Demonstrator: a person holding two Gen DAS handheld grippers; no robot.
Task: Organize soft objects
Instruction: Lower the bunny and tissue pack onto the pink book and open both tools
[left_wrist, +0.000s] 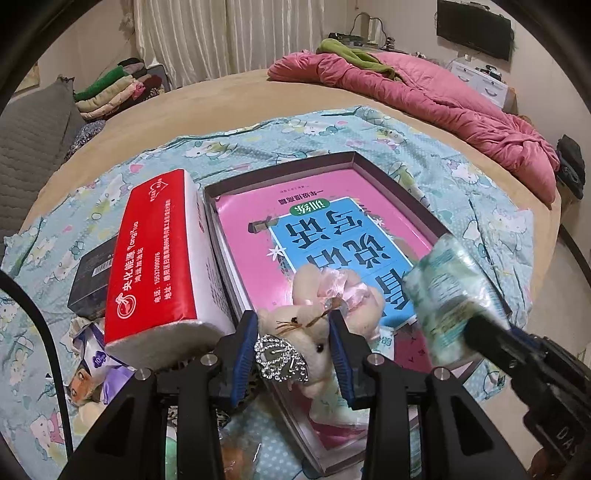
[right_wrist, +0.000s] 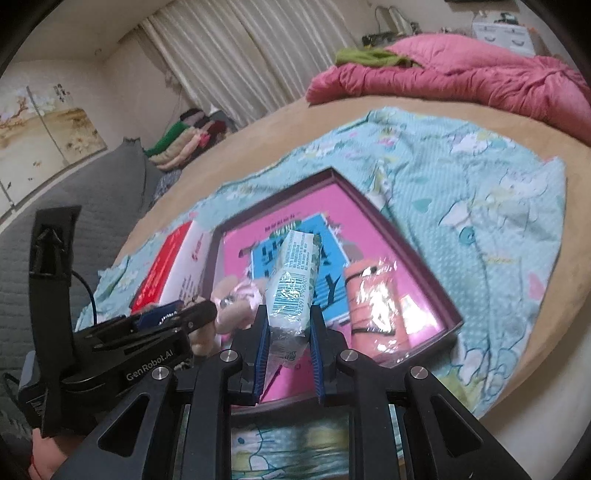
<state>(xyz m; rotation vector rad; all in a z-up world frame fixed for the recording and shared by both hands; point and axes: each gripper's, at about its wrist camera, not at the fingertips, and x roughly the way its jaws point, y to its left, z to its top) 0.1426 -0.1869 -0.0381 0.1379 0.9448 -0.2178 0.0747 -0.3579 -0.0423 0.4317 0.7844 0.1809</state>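
My left claw (left_wrist: 291, 347) is clamped on the plush (left_wrist: 317, 321), held over the near-left rim of the box (left_wrist: 280, 168). My right claw (right_wrist: 287, 341) pinches the tissue pack (right_wrist: 293, 280) above the box's middle. The red pack (left_wrist: 155, 258) stands against the box's left wall. A wrapped pink roll (right_wrist: 373, 314) fills the right corner, and the far half above the book (left_wrist: 332, 206) lies free

Both my wrist cameras look steeply down along my fingers, close above the bed; both share the open box (left_wrist: 369, 162) (right_wrist: 332, 173).
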